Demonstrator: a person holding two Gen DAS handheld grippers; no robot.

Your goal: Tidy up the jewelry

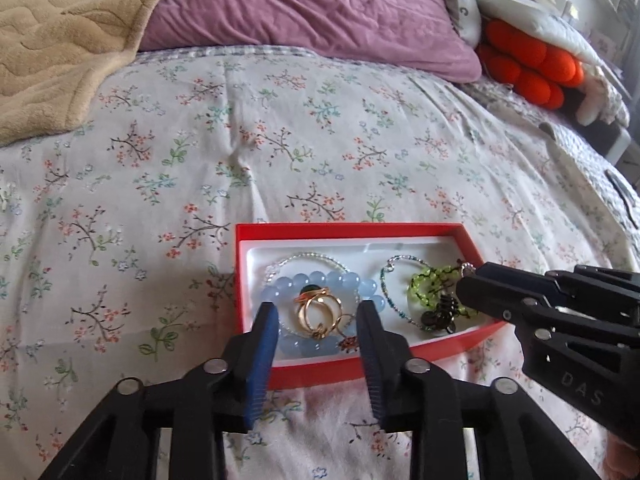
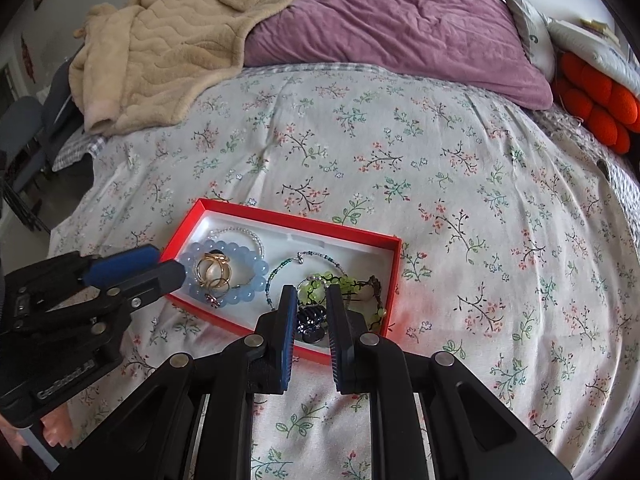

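Jewelry in red box (image 1: 256, 236) on floral bedspread (image 1: 280, 140): gold rings (image 1: 320, 308) lie within blue bead bracelet (image 1: 320, 284), framed by left gripper (image 1: 318, 312), fingers spread and empty; right gripper (image 2: 310, 300), fingers narrowly parted and empty, hovers over green beads (image 2: 316, 286) at 3 o'clock; sorting step, next likely lowering onto 1 piece.

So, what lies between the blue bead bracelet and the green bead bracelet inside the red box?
In the left wrist view, a thin teal bead chain lies between the blue bracelet and the green bracelet, on the white lining of the red box.
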